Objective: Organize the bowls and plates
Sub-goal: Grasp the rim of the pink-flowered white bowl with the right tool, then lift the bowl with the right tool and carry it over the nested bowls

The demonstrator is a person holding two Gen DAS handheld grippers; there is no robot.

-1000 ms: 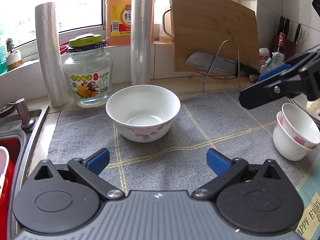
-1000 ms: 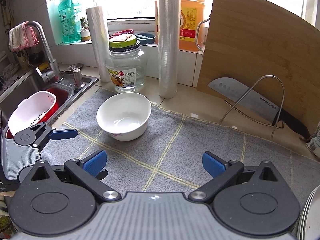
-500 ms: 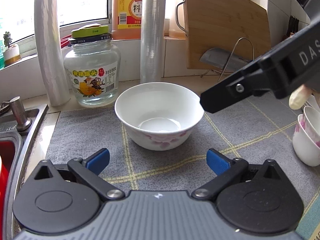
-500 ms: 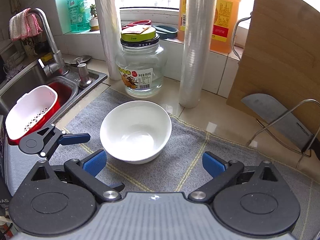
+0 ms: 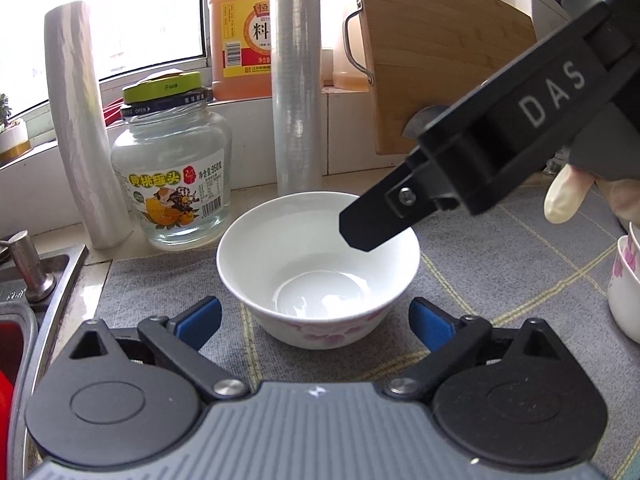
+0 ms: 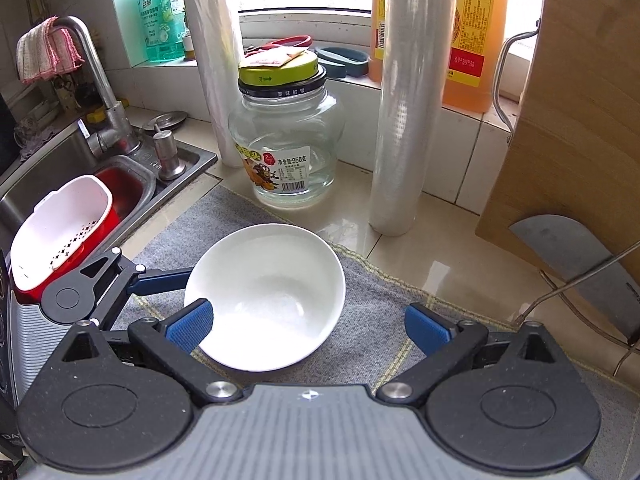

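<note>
A white bowl with pink flowers (image 5: 316, 276) stands upright on the grey mat (image 5: 500, 264); it also shows in the right wrist view (image 6: 268, 292). My left gripper (image 5: 316, 322) is open, its blue pads on either side of the bowl's near wall. My right gripper (image 6: 308, 326) is open just above the bowl's near right rim; its black finger (image 5: 384, 224) reaches over the bowl in the left wrist view. The left gripper's finger (image 6: 160, 282) shows at the bowl's left edge. Small stacked flowered bowls (image 5: 626, 280) stand at the right edge.
A glass jar (image 6: 286, 144), two rolls of cling film (image 6: 404, 100) and an orange jug (image 5: 244, 36) stand behind the bowl. A wooden board (image 6: 576, 120) and a cleaver on a wire rack (image 6: 576, 256) are at the right. The sink with a white strainer (image 6: 60, 236) is at the left.
Both grippers have moved in toward the bowl. The right gripper's finger has come over the bowl's rim, and the left gripper's pads now flank the bowl.
</note>
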